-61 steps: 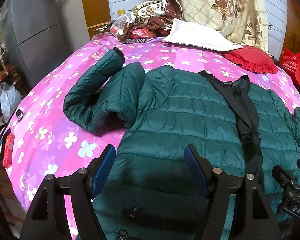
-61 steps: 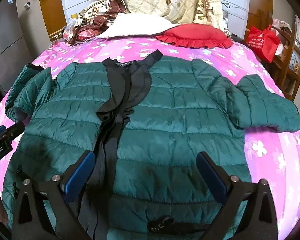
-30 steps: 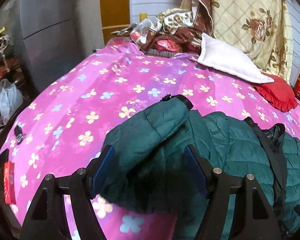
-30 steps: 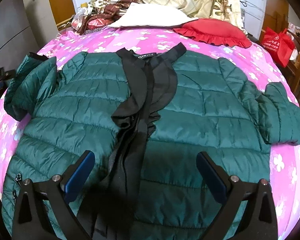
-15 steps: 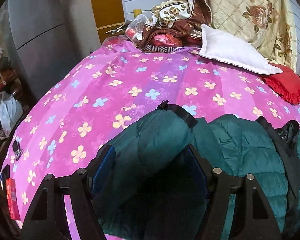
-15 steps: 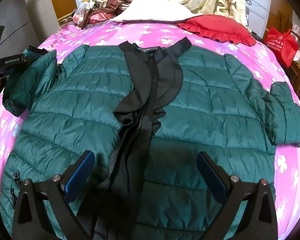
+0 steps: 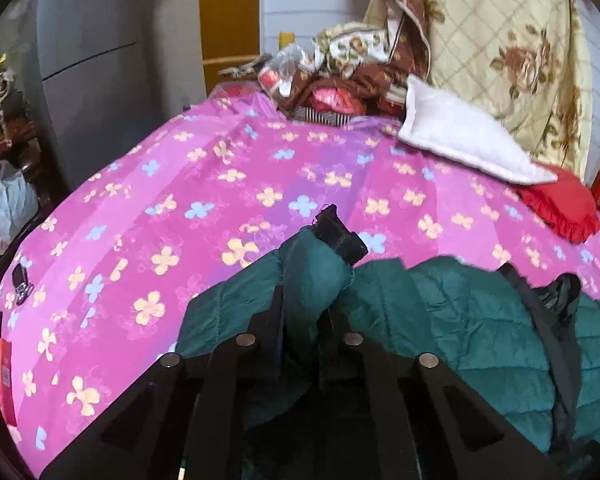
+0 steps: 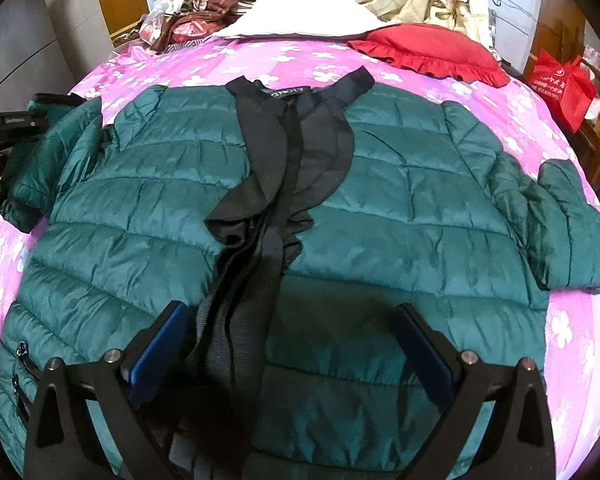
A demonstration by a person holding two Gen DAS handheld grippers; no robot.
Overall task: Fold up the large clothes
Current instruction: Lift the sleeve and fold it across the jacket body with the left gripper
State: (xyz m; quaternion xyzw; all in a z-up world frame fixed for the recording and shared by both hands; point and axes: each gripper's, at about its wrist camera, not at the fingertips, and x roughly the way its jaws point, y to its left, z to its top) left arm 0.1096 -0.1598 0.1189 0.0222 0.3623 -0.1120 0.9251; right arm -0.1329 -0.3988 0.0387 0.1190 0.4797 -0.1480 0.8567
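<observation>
A dark green quilted jacket [image 8: 400, 216] with black collar and front lining [image 8: 284, 168] lies spread face up on a pink flowered bedspread [image 8: 452, 92]. My left gripper [image 7: 304, 320] is shut on the jacket's left sleeve [image 7: 312, 272], near its black cuff [image 7: 338, 232], and it shows at the left edge of the right wrist view [image 8: 8, 124]. My right gripper [image 8: 288, 344] is open and empty, hovering over the jacket's lower front. The right sleeve [image 8: 556, 216] lies bent on the bed.
A white pillow [image 7: 460, 140], a red cushion [image 8: 428, 52] and a heap of bedding [image 7: 340, 80] sit at the head of the bed. A grey cabinet [image 7: 88, 60] stands left, with bags beside the bed. A red bag [image 8: 564, 84] hangs at right.
My left gripper has moved from the jacket's hem to the left sleeve and closed on it. The right gripper has stayed open, nearly still, over the jacket.
</observation>
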